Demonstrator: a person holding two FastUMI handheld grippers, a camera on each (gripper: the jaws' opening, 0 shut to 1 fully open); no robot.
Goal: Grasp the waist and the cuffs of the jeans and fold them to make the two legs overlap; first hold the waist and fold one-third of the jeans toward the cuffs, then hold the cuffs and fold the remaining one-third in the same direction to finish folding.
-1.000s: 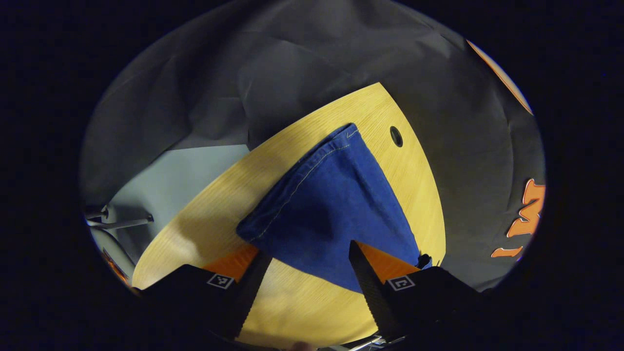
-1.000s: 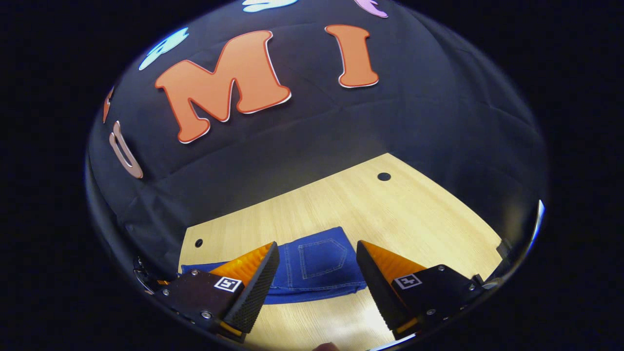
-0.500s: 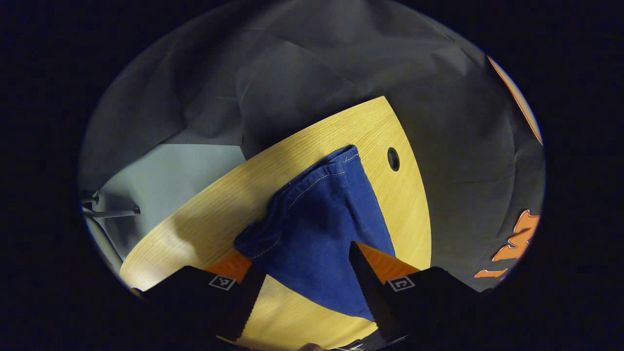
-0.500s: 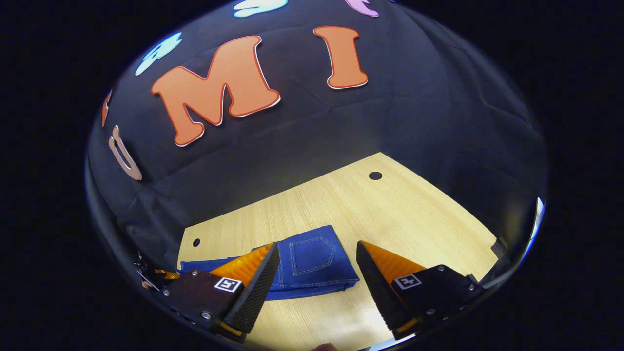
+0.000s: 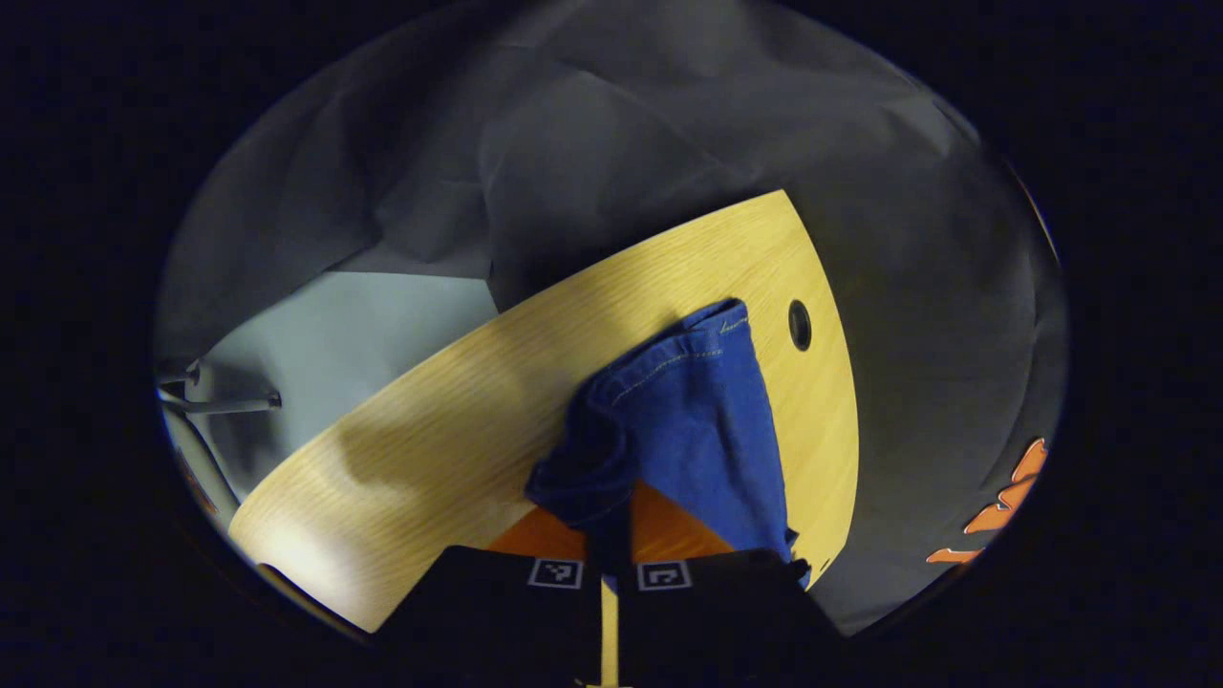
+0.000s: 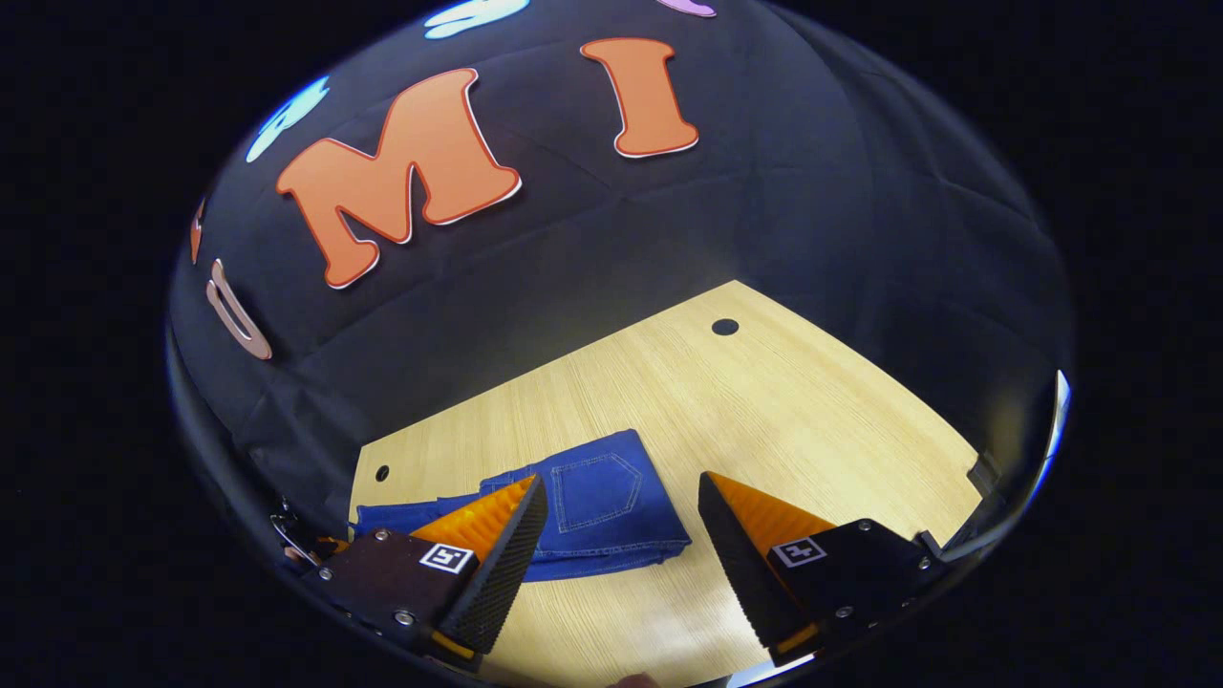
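Blue jeans lie on the wooden table in the left gripper view, their near end bunched and pinched between the fingers of my left gripper, which is shut on the denim. The stitched hem reaches toward the table's far corner. In the right gripper view the jeans lie folded with a back pocket facing up, left of centre on the table. My right gripper hovers open above the table, just in front of the jeans, with nothing between its fingers.
Round cable holes sit in the tabletop: one hole near the hem, another hole at the far right and a third hole at the far left. Pale floor and a metal stand lie beyond the table's edge.
My left gripper has closed on the near end of the jeans, bunching the cloth. The right gripper has drifted slightly and stays open.
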